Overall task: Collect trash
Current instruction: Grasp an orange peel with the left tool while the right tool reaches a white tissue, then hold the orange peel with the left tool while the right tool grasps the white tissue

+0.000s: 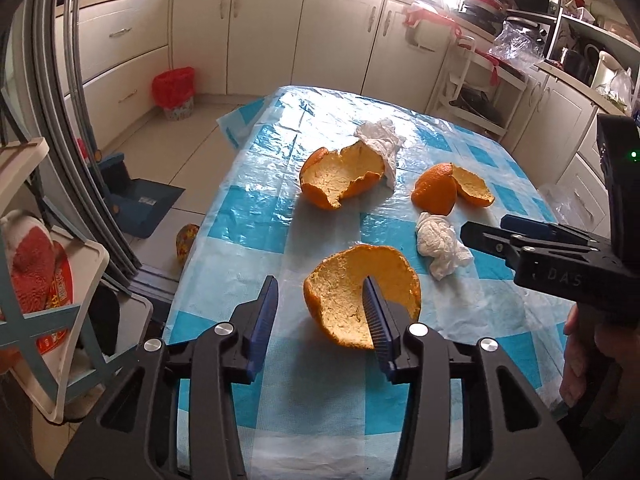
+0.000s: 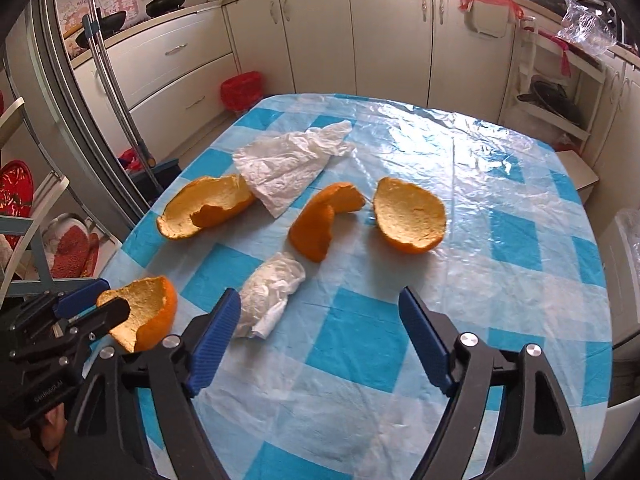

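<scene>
Orange peels and tissues lie on a table with a blue checked cloth (image 1: 256, 216). My left gripper (image 1: 320, 292) (image 2: 114, 296) is open at the nearest cupped peel (image 1: 352, 280) (image 2: 148, 312). Its right finger rests inside the cup and its left finger stands clear of the rim. My right gripper (image 2: 318, 296) (image 1: 486, 228) is open, low over the cloth, with a crumpled tissue (image 2: 272, 296) (image 1: 440, 248) just beside its left finger. Farther off lie a large peel (image 2: 204, 208) (image 1: 340, 176), a flat white napkin (image 2: 288, 160) (image 1: 380, 140) and two more peels (image 2: 320, 224) (image 2: 412, 216).
A red-lined bin (image 1: 174, 88) (image 2: 242, 90) stands on the floor by the cabinets beyond the table's far left corner. A blue dustpan (image 1: 136, 200) lies on the floor to the left. A rack with plates (image 1: 48, 280) is close on the left. A person's hand (image 1: 580, 360) holds the right gripper.
</scene>
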Tool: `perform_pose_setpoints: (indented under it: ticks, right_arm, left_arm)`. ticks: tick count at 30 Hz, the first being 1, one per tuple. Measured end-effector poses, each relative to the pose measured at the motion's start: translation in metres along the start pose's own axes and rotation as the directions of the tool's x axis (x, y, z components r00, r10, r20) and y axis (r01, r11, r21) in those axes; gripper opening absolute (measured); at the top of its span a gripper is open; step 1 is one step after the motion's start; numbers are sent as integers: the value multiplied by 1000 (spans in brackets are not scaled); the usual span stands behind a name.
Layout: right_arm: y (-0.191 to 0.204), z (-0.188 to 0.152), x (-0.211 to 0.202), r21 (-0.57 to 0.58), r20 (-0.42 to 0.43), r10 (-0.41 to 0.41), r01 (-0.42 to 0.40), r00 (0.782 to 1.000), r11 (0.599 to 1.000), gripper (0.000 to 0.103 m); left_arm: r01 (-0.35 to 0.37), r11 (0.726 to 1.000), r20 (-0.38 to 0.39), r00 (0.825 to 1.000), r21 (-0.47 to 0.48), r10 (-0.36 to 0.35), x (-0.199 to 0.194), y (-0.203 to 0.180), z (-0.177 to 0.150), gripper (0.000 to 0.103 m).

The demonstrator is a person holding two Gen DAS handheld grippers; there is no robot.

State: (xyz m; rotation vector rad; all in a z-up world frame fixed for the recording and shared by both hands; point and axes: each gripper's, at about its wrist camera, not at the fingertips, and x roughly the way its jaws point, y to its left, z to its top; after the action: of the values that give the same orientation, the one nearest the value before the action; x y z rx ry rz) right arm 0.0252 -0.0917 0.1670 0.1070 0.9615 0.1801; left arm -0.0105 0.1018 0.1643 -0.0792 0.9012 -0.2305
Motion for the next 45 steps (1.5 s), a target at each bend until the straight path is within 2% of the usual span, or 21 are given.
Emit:
perform_pose_setpoints:
  ticks: [6,9,12,14,17,19,28,40,45]
  right_arm:
    - [10,0,16,-5,-17,3,-3,1000,1000,72]
    - [14,1,23,-13,-25,0,0,1000,1000,67]
    - [17,1,29,-24,-35,-1,0,999,1000,55]
    - [19,1,28,-33,-30,5,-6,1000,999,37]
    - [20,1,24,-54,-36,13,-15,999,998,25]
    - [17,0,21,-55,-40,18,-20,999,998,22]
    - [-20,-18,-12,-22,-22,25,-25,999,999,22]
    - [-66,-36,-58,51,34,2,-4,999,999,22]
    - [-74,-40,-68,61,46,-2,-1,999,998,22]
  left_arm:
    - [18,999,19,1000,-27,-18,2,6,-4,41]
    - [23,999,22,999,-27,-23,4,8,-6,41]
    - [30,999,17,999,-26,-29,7,8,-9,41]
    - [34,999,18,999,-25,-34,8,8,-10,39]
    - [46,999,12,999,-21,-46,10,6,-11,33]
    - [61,998,5,998,-13,-61,11,3,-11,25]
    - [108,994,6,994,-1,-108,5,-8,-9,12]
    - [143,989,0,990,42,-143,-8,-35,-7,8]
    - [100,990,-13,995,102,-99,-7,-56,-11,8]
